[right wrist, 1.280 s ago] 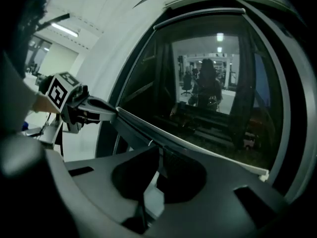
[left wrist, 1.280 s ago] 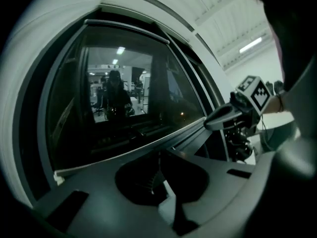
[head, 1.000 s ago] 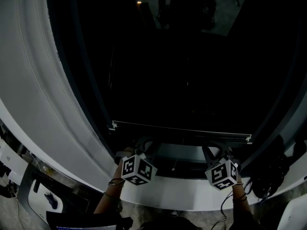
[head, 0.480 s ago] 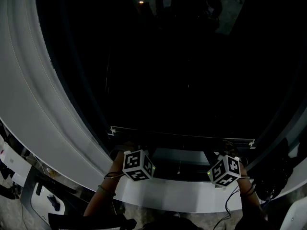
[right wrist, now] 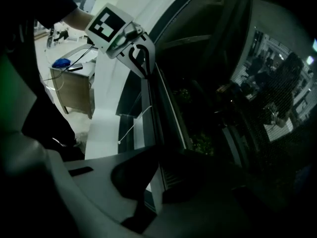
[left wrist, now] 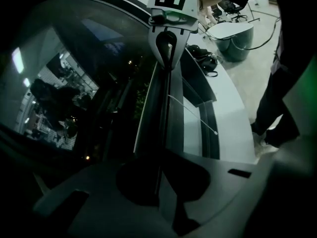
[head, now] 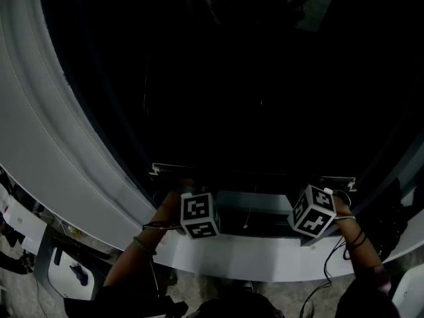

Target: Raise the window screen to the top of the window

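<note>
I read the window screen [head: 252,111] as a dark, near-black panel ending in a thin pale bottom rail [head: 252,172]. The rail sits low in the window, just above the white sill [head: 265,260]. The left gripper [head: 191,189] is clamped on the rail near one end, and the right gripper [head: 326,192] is clamped near the other. Seen from either gripper, the rail runs straight ahead to the opposite gripper. A thin white cord [left wrist: 193,115] hangs between them. The only print I can make out is the black-and-white square markers on each cube.
</note>
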Action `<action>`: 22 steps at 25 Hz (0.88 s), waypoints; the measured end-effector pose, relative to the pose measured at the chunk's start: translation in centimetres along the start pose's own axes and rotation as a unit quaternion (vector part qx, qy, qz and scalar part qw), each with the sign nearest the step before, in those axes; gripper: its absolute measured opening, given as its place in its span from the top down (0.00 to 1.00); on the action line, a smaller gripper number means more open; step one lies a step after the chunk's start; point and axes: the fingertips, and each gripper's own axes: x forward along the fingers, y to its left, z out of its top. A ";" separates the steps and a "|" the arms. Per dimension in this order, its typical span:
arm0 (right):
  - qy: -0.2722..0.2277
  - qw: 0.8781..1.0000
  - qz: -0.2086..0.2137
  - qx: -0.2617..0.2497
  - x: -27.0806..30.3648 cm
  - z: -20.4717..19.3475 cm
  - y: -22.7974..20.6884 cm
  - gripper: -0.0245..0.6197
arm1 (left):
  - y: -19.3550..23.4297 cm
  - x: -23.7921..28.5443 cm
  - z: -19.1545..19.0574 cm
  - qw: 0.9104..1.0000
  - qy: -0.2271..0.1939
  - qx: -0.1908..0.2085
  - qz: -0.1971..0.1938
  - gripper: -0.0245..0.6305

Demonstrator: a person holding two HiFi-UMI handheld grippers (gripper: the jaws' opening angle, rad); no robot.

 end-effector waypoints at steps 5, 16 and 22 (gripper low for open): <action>-0.028 0.999 -0.021 0.013 -0.8 0.2 0.0 0.92 | 0.1 -0.4 0.3 0.998 -0.005 0.009 0.063 0.93; -0.108 0.972 -0.207 -0.010 -14.8 7.1 -13.1 0.91 | 16.9 -12.3 4.3 0.972 -0.121 -0.051 0.194 0.92; -0.119 0.957 -0.261 -0.031 -20.8 10.0 -17.9 0.91 | 23.2 -17.5 5.8 0.958 -0.161 -0.052 0.231 0.91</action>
